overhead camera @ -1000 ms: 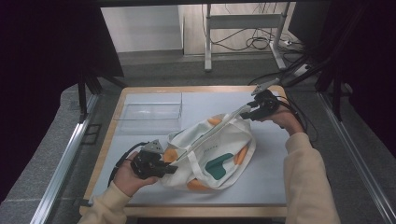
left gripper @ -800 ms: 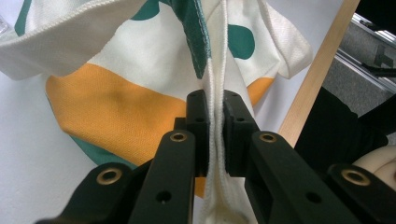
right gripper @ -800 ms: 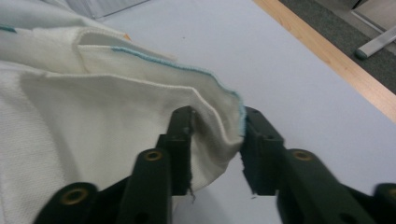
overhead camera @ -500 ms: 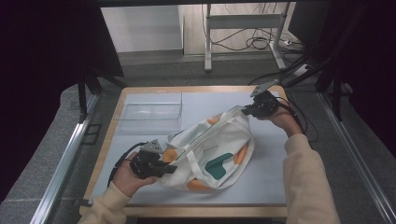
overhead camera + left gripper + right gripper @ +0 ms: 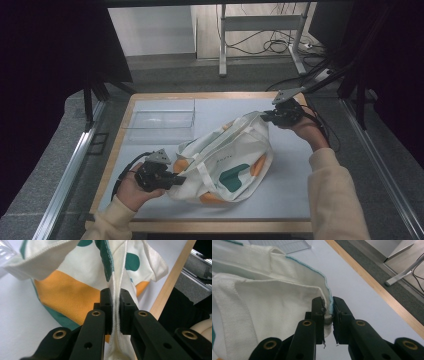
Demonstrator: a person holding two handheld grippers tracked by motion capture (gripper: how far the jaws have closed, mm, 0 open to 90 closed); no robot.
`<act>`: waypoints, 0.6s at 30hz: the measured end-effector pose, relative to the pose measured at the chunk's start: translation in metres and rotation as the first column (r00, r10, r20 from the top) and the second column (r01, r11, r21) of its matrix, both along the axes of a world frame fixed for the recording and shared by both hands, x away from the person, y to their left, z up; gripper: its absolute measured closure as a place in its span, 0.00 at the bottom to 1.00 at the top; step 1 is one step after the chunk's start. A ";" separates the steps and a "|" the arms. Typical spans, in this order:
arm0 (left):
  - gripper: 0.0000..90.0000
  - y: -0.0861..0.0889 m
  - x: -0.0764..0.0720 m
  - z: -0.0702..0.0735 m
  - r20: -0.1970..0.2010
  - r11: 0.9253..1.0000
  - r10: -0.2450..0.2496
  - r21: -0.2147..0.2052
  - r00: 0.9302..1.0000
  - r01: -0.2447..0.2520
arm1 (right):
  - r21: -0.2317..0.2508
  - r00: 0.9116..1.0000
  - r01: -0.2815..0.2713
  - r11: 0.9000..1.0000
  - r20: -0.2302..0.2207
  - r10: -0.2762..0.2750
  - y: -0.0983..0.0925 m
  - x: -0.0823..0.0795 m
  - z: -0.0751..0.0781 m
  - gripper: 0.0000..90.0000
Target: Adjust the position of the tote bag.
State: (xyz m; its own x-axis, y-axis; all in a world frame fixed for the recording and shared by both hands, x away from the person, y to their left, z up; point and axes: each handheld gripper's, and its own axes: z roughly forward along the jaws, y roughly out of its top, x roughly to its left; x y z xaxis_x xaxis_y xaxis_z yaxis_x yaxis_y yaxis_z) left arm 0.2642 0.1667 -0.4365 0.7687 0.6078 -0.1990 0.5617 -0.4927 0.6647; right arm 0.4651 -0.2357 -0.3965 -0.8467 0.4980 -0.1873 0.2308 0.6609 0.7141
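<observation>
A cream cloth tote bag (image 5: 227,157) with orange and green patches lies across the middle of the light table. At its near-left edge my left gripper (image 5: 175,180) is shut on the bag's cloth; in the left gripper view the seam (image 5: 115,307) is pinched between the jaws. My right gripper (image 5: 266,117) holds the bag's far-right rim, and its jaws have just been closing on it. In the right gripper view the green-stitched hem (image 5: 327,307) sits clamped between the pads, lifted a little off the table.
A clear plastic box (image 5: 161,120) stands at the table's far left. The wooden table edge (image 5: 210,226) runs along the near side, with a metal rail (image 5: 70,170) at the left. Cables trail from both grippers.
The right gripper let go of the bag's strap, came back toward the bag and closed on its far-right rim, raising it slightly. The left gripper kept its hold and place.
</observation>
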 end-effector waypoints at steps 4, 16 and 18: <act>0.94 0.003 0.000 0.008 0.028 1.000 0.003 0.018 1.000 -0.004 | 0.012 1.000 0.003 1.000 0.015 -0.003 -0.005 -0.007 0.009 0.89; 0.95 0.015 0.020 0.045 0.120 0.996 0.058 0.055 0.991 -0.065 | 0.053 0.997 0.023 0.998 0.075 -0.027 -0.020 -0.036 0.043 0.89; 0.95 0.016 0.024 0.048 0.131 0.996 0.063 0.062 0.989 -0.071 | 0.064 0.996 0.029 0.998 0.084 -0.034 -0.023 -0.041 0.047 0.89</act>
